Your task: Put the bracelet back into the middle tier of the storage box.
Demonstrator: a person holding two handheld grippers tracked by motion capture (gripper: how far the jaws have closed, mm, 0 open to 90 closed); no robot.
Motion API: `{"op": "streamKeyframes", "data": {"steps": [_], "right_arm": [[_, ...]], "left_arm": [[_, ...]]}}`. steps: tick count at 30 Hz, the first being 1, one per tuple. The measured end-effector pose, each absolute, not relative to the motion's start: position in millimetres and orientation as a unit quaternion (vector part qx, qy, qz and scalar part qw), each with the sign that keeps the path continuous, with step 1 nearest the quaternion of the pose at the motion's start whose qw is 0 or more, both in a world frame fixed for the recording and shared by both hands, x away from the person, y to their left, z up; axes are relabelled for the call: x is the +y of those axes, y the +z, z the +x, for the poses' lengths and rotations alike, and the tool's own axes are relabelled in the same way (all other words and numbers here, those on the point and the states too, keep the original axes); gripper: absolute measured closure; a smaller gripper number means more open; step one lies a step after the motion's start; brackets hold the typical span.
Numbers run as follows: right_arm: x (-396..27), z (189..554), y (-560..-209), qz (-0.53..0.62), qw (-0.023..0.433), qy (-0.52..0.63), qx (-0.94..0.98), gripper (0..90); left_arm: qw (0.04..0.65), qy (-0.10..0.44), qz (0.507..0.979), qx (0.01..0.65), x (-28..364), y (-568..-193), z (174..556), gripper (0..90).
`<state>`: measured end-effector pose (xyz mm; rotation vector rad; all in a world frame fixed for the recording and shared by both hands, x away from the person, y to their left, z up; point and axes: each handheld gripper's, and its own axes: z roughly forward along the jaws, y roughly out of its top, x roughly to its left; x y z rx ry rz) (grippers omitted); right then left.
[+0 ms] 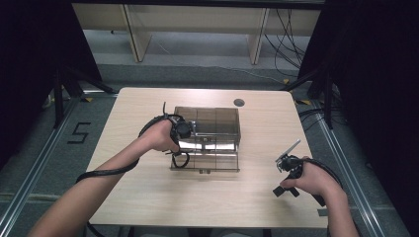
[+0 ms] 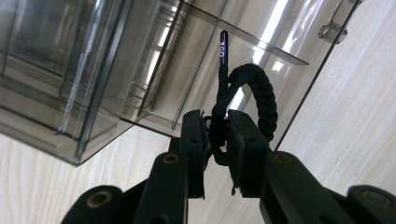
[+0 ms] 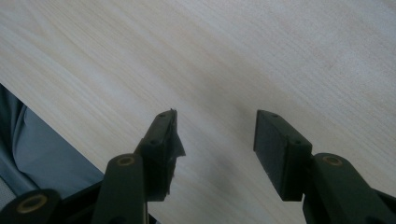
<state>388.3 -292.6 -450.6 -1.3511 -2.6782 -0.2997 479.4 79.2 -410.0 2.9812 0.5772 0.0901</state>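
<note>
- Bracelet [image 2: 254, 95]: black braided cord bent into a loop, with a thin dark rod-like end [image 2: 223, 46] sticking up from it that carries small light lettering too small to read.
- In the left gripper view the bracelet sits between the fingers [image 2: 194, 140] of the left gripper [image 2: 217, 140], which are clamped on its lower part; the loop bulges out above and to one side of them.
- It hangs just in front of the organiser [image 1: 215, 133], a clear smoky plastic box with several partitioned compartments, standing near the middle of the table [image 1: 148, 197]; whether the cord touches the plastic I cannot tell.
- In the high view the left hand [image 1: 160, 136] is at the organiser's left edge, forearm coming in diagonally from the lower left, and the cord dangles at the box's front left corner.
- The right hand [image 1: 309, 180] rests low over the table's right front part, well apart from the organiser.
- The right gripper [image 3: 217, 140] has its fingers spread apart with nothing between them, pointing at bare wood close to the table's edge.
</note>
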Motion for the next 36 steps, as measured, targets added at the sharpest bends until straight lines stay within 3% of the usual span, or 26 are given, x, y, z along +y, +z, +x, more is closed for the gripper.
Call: {"op": "streamKeyframes", "data": {"steps": [36], "right_arm": [[-290.1,389.0,-454.1,-0.440,0.056,-0.091,-0.891,49.8]], "left_arm": [[0.040,0.029,0.980,0.194,56.9,-426.1,482.0,76.4]]}}
